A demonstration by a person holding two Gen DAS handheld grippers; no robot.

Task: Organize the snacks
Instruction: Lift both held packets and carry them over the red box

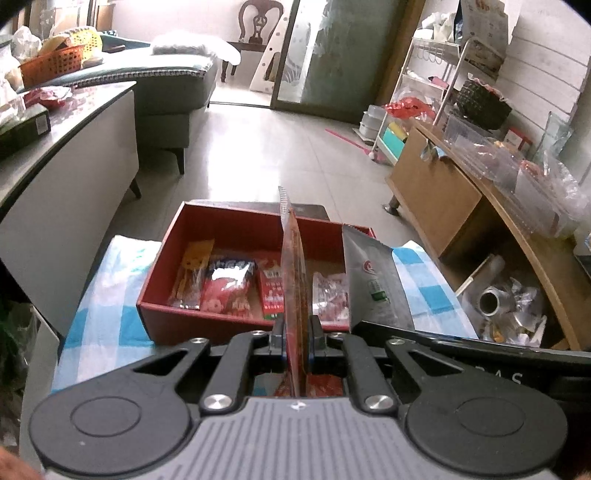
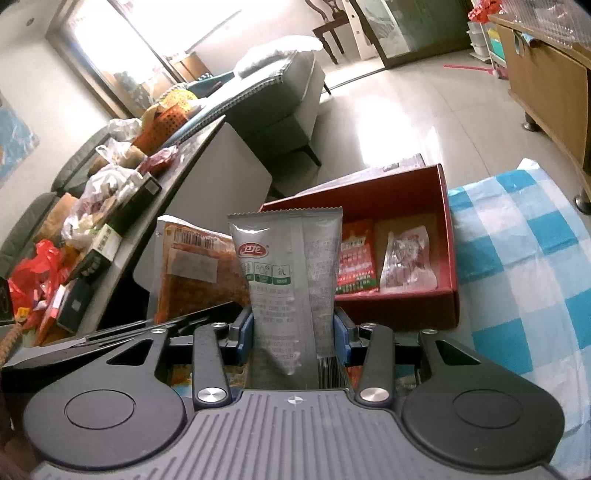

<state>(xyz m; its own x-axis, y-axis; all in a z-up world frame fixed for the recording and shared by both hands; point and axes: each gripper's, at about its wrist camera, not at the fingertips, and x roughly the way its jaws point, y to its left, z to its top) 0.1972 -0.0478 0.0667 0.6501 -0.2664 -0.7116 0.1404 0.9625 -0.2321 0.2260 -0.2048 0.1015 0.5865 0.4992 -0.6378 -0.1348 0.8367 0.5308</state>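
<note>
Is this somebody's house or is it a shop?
Most likely a home's living room: a grey sofa stands on the tiled floor, a wooden dining chair sits by a glass door, and a wooden cabinet is piled with household clutter.

Checked cloth (image 1: 110, 280) carries the red box (image 1: 207, 236).

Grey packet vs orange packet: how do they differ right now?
The grey packet sits in the right gripper, clamped across its width; the orange packet sits in the left gripper, pinched through its thin side. Grey is opaque foil; orange has a barcode label. Both are outside the red box.
</note>
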